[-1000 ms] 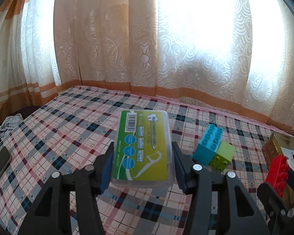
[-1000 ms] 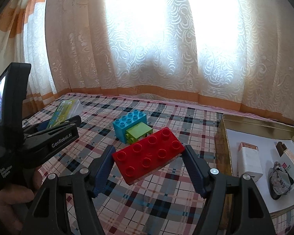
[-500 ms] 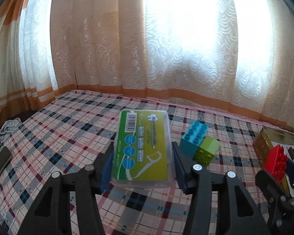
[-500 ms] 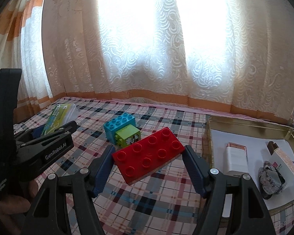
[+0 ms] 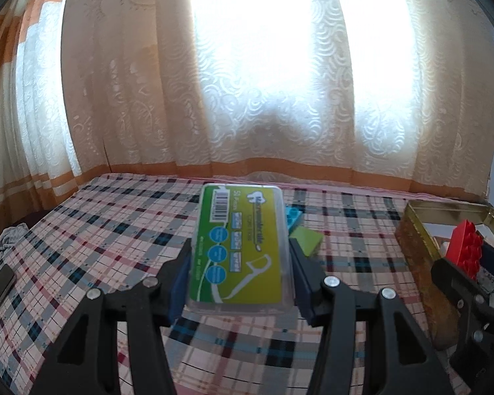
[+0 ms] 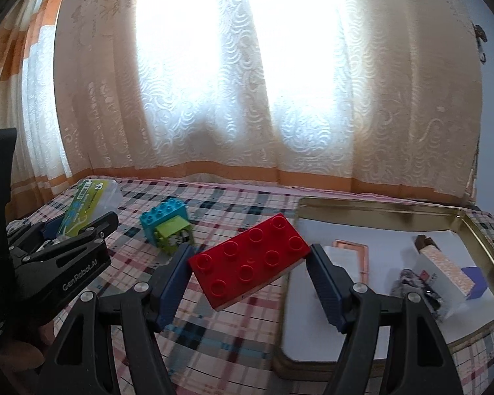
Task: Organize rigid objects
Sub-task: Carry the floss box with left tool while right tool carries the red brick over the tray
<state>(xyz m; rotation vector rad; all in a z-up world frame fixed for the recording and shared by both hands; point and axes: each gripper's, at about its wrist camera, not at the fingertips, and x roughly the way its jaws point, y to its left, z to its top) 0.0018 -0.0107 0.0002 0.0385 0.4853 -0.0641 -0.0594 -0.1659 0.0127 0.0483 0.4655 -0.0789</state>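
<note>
The left claw point(image 5: 240, 283) pinches a clear floss-pick box point(image 5: 242, 247) with a green barcoded label; its arm reads "GenRobot.AI". The right claw point(image 6: 250, 268) pinches a red brick point(image 6: 250, 256) above the plaid bedspread point(image 6: 220, 339), beside the gold tin point(image 6: 378, 209) holding small boxes. Lace curtains point(image 6: 247, 98) hang behind.

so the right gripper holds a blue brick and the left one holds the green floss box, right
Not quite. The brick in the right gripper is red, as the right wrist view shows. The left gripper does hold the green floss box.
</note>
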